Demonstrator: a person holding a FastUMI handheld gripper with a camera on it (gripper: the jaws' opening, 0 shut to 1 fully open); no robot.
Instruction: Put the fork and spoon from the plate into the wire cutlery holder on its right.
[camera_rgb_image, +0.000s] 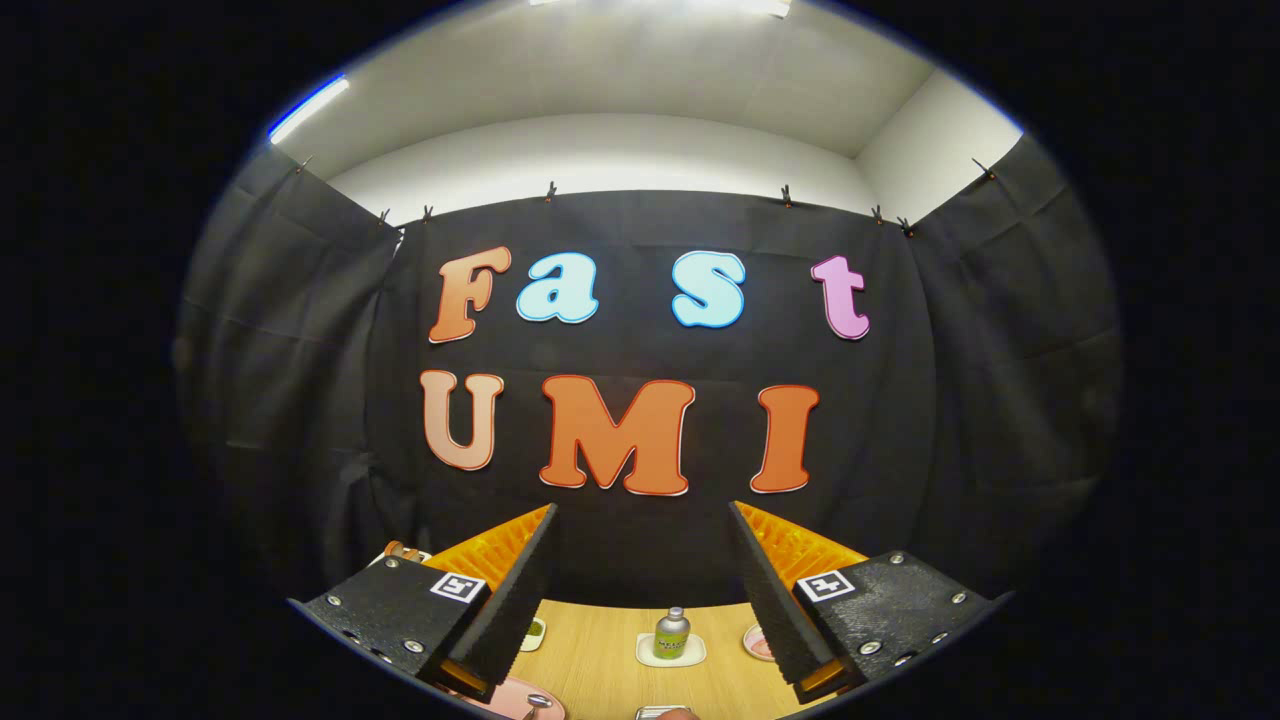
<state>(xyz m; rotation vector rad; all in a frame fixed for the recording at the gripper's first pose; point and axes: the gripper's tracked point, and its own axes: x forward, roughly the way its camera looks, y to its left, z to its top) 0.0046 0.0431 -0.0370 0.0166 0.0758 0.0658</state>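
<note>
black cloth closes the booth behind a wooden table (600, 650). gripper (640, 590) is wide open and holds nothing, aimed high at the wall. pink plate (505, 700) lies low by the left finger, a spoon (538, 702) tip on it; i cannot make out the fork or the holder. risk, i think: coming down nearly blind could knock the small bottle (671, 634) between the fingers, or push the plate.
</note>
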